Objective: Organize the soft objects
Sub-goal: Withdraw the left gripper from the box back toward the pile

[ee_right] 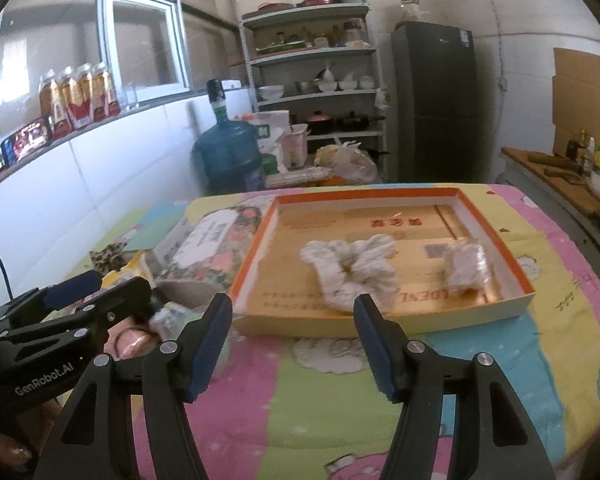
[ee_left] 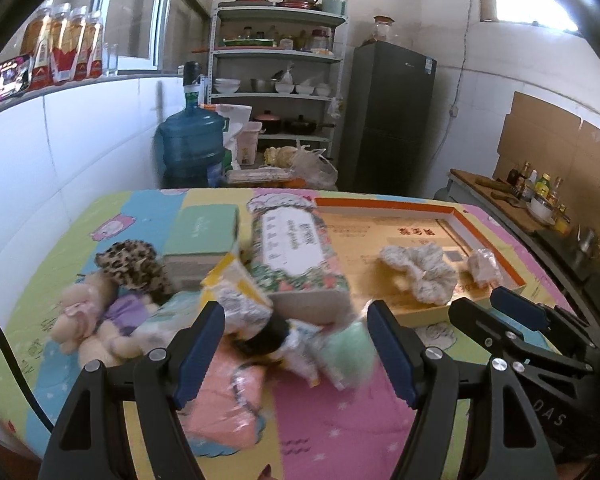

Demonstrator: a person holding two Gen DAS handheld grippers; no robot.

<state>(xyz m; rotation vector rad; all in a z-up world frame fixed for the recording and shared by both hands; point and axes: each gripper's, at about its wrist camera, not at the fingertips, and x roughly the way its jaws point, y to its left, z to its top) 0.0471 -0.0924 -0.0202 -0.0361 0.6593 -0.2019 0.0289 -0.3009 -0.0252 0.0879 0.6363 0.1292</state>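
Observation:
My left gripper point(ee_left: 296, 344) hangs open over a heap of soft things at the near left of the quilted table: a pink towel packet point(ee_left: 224, 400), a green fluffy piece point(ee_left: 348, 356), a black hair tie point(ee_left: 264, 336) and a yellow packet point(ee_left: 232, 284). Nothing is pinched. Further left lie a plush doll point(ee_left: 88, 320) and a leopard scrunchie point(ee_left: 128, 264). An orange-rimmed shallow box point(ee_left: 384, 202) point(ee_right: 364, 194) holds a white scrunchie point(ee_left: 420, 276) point(ee_right: 352, 272) and a wrapped packet point(ee_left: 484, 266) point(ee_right: 466, 266). My right gripper point(ee_right: 292, 340) point(ee_left: 512, 320) is open and empty just before the box's near wall.
A floral tissue pack point(ee_left: 296, 252) point(ee_right: 216, 248) and a green box point(ee_left: 202, 232) lie left of the orange box. Behind the table stand a blue water jug point(ee_left: 192, 148), a shelf rack point(ee_left: 276, 92) and a dark fridge point(ee_left: 392, 120). A white tiled wall runs along the left.

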